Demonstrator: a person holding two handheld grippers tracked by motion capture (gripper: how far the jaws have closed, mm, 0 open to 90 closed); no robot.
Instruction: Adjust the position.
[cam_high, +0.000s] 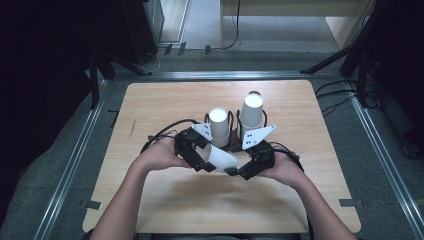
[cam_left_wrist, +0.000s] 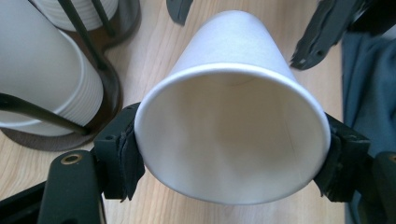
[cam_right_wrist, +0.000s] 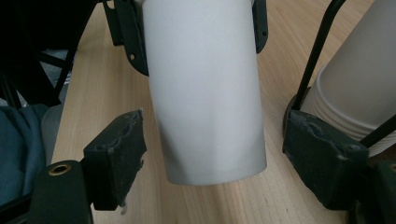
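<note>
Your left hand-held gripper (cam_left_wrist: 232, 158) clamps a white paper cup (cam_left_wrist: 233, 135) near its rim, cup lying sideways over the desk (cam_high: 165, 200), mouth toward your left hand (cam_high: 159, 156). Your right hand-held gripper (cam_right_wrist: 229, 163) is spread wide, jaws either side of the cup's base end, neither pad touching it. Just beyond, a dark wire holder (cam_high: 234, 142) carries two stacks of white cups (cam_high: 219, 126), the right stack taller.
</note>
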